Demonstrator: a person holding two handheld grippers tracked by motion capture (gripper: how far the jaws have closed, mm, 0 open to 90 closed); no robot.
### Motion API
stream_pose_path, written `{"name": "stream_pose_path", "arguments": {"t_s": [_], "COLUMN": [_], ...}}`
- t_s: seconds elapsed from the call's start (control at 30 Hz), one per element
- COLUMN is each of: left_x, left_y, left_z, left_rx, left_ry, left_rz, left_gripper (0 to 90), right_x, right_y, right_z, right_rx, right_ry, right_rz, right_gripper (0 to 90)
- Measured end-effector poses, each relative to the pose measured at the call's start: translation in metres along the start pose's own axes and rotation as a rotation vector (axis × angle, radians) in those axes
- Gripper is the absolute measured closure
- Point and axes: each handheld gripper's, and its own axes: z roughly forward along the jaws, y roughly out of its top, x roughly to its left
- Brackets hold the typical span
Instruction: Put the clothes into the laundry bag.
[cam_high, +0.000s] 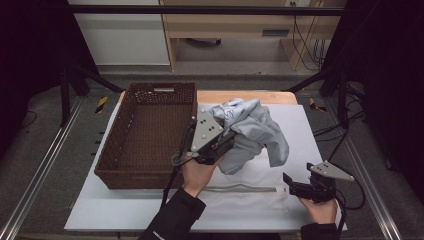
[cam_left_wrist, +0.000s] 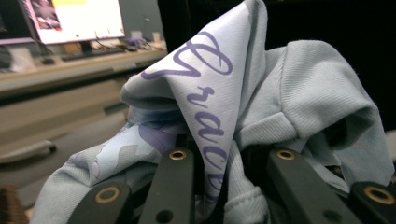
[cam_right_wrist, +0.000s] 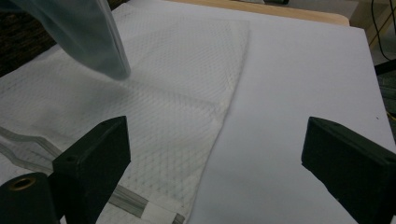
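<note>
the dark brown woven rectangular basket (cam_high: 145, 135) is sitting open at the left of the white table surface (cam_high: 300, 130), and that seems to be where you are heading. the pale blue-grey bunched cotton garment with purple script lettering (cam_high: 252, 132) is hanging in the air just right of the basket's rim, above the white mesh laundry bag lying flat on the table (cam_high: 250, 172). you are gripping it with the left gripper (cam_high: 220, 145); in the left gripper view its jaws are pinching a thick wad of the cloth (cam_left_wrist: 210, 107), closed most of the way.

the biggest risk is the trailing fold: it is drooping well below your grip, and it could be catching on the basket's near wall or dragging the mesh bag along as you are swinging across. next, you are holding a bundle rather than a single layer, so an inner fold may be slipping free and dropping short of the basket. smallest: your right gripper (cam_high: 300, 187) is resting low at the table's right, jaws wide apart and holding nothing, so it is not pinning the mesh bag down.
</note>
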Motion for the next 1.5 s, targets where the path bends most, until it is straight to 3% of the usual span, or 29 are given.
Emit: {"name": "stream_pose_path", "arguments": {"t_s": [0.1,0.13,0.27,0.3,0.43,0.57,0.63,0.7,0.77,0.9,0.93,1.03,1.07,1.17,1.23,1.37,1.4,1.43,1.5], "left_x": [-0.003,-0.006,-0.009,-0.012,-0.018,-0.023,-0.024,-0.027,-0.028,-0.028,-0.028,-0.028,-0.029,-0.030,-0.029,-0.025,-0.023,-0.023,-0.021], "left_y": [-0.010,-0.024,-0.043,-0.056,-0.074,-0.109,-0.115,-0.130,-0.134,-0.136,-0.132,-0.122,-0.112,-0.106,-0.104,-0.115,-0.127,-0.127,-0.145], "left_z": [0.009,0.019,0.033,0.040,0.049,0.066,0.069,0.077,0.078,0.078,0.074,0.060,0.046,0.032,0.008,-0.009,-0.016,-0.016,-0.022], "left_rx": [0.033,0.068,0.123,0.162,0.212,0.323,0.347,0.408,0.414,0.470,0.479,0.475,0.464,0.443,0.426,0.432,0.448,0.448,0.486], "left_ry": [-0.012,-0.027,-0.051,-0.061,-0.074,-0.103,-0.104,-0.107,-0.106,-0.126,-0.120,-0.110,-0.098,-0.084,-0.081,-0.097,-0.098,-0.098,-0.094], "left_rz": [-0.005,-0.014,-0.041,-0.036,-0.029,-0.041,-0.038,-0.027,-0.029,-0.058,-0.051,-0.020,0.017,0.045,0.054,0.020,0.003,0.003,-0.003], "left_gripper": [76.8,76.7,76.5,76.5,75.8,74.8,72.9,69.8,68.1,45.9,45.9,33.4,31.1,27.8,28.0,39.8,43.2,47.5,54.9], "right_x": [-0.003,-0.004,-0.005,-0.006,-0.006,-0.009,-0.010,-0.011,-0.012,-0.008,-0.007,-0.001,0.004,0.013,0.021,0.043,0.048,0.048,0.061], "right_y": [-0.001,-0.001,-0.002,-0.003,-0.003,-0.003,-0.003,-0.002,-0.001,0.001,0.002,0.005,0.008,0.013,0.016,0.023,0.023,0.023,0.022], "right_z": [-0.001,-0.001,0.001,0.001,0.002,-0.001,-0.002,-0.006,-0.006,-0.008,-0.009,-0.009,-0.009,-0.009,-0.008,0.002,0.006,0.006,0.022], "right_rx": [-0.001,0.002,0.014,0.019,0.028,0.019,0.013,0.000,-0.004,-0.019,-0.022,-0.032,-0.032,-0.033,-0.036,-0.019,-0.008,-0.008,0.039], "right_ry": [-0.005,-0.011,-0.014,-0.012,-0.014,-0.026,-0.029,-0.032,-0.031,-0.018,-0.013,0.014,0.032,0.069,0.093,0.174,0.193,0.193,0.239], "right_rz": [0.009,0.011,0.011,0.006,0.006,0.011,0.016,0.021,0.021,0.012,0.009,0.002,-0.004,-0.015,-0.026,-0.053,-0.062,-0.062,-0.067], "right_gripper": [8.6,8.6,9.1,9.7,9.9,9.9,10.0,10.0,10.0,10.0,10.0,9.2,8.0,6.1,5.4,4.3,4.3,4.3,5.3]}}
